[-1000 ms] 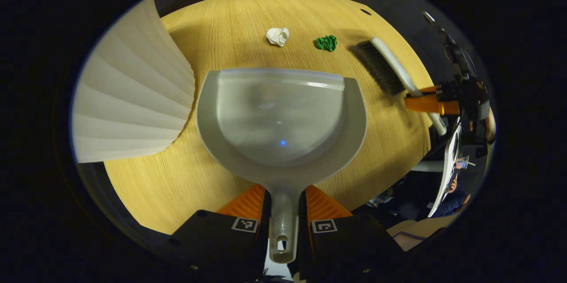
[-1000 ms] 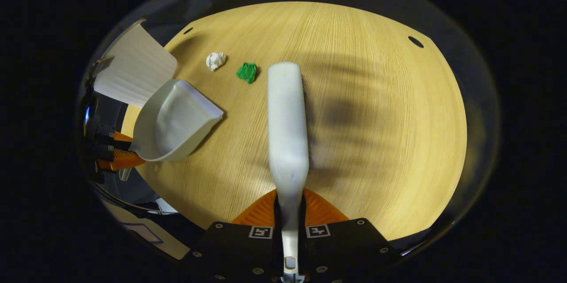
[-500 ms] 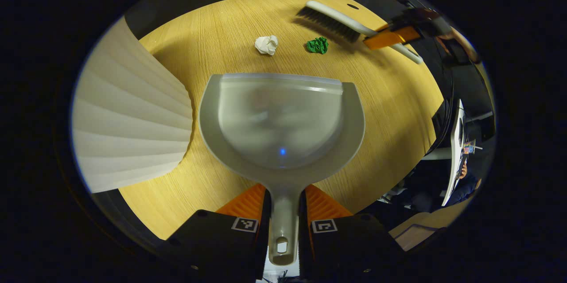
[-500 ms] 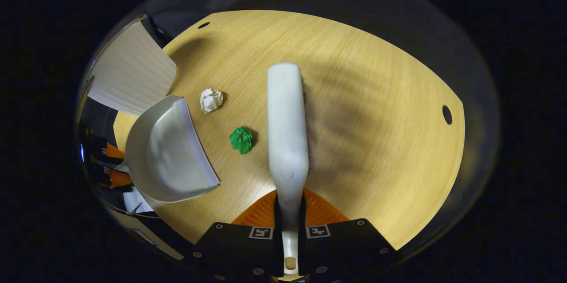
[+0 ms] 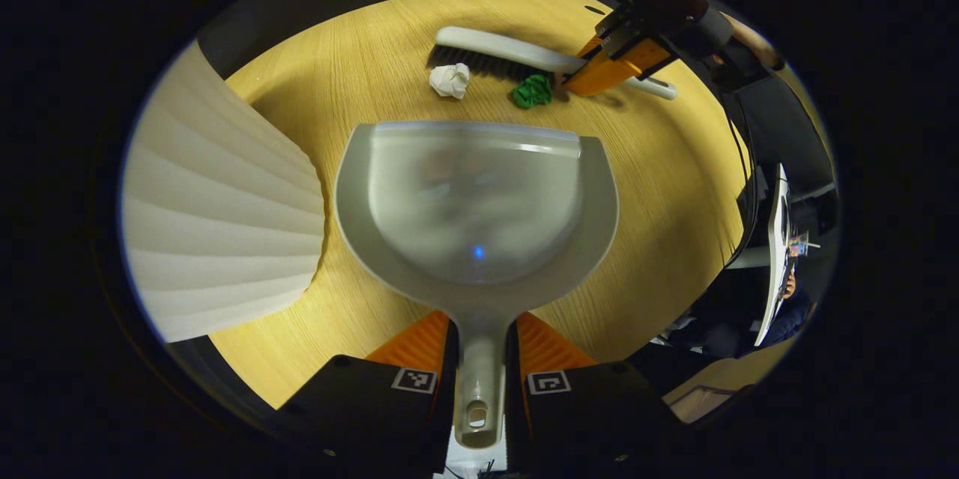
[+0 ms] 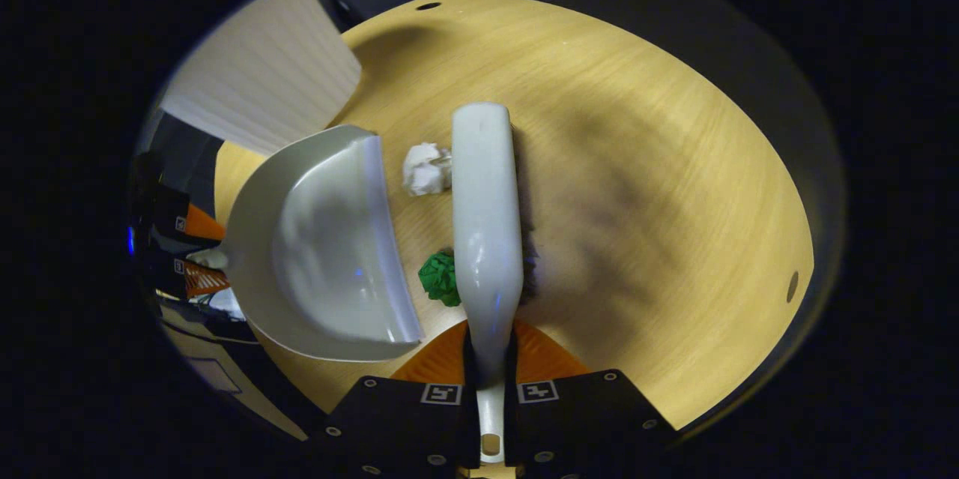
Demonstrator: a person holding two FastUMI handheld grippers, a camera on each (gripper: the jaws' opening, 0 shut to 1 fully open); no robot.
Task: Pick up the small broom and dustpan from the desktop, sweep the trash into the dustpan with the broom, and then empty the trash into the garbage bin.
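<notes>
Sweeping is the step in hand, and the small broom [image 6: 485, 202] lies low over the counter [image 6: 659, 187] with its bristles just behind both scraps: the white paper wad [image 6: 425, 169] touches its head near the tip, the green paper wad [image 6: 439, 278] touches it near the neck. To do this well I judge the broom should go broadside toward the dustpan [image 5: 476, 202], bristles kept down on the wood, so that both wads roll together over the lip and none slips round the tip. The dustpan's front edge should press flat on the counter, with no gap for a wad to slide under.

The broom's long axis runs about parallel to the dustpan's open lip, its tip pointing toward the counter's far edge in the right gripper view, handle back in my right jaws [image 6: 491, 396], which are clenched on it. The dustpan's mouth faces the wads, its handle pointing back into my left jaws [image 5: 479, 383], clenched on that handle. The wads lie between lip and bristles, near the lip.

The pleated white garbage bin [image 5: 225, 209] stands just beside the dustpan at the counter's edge.
</notes>
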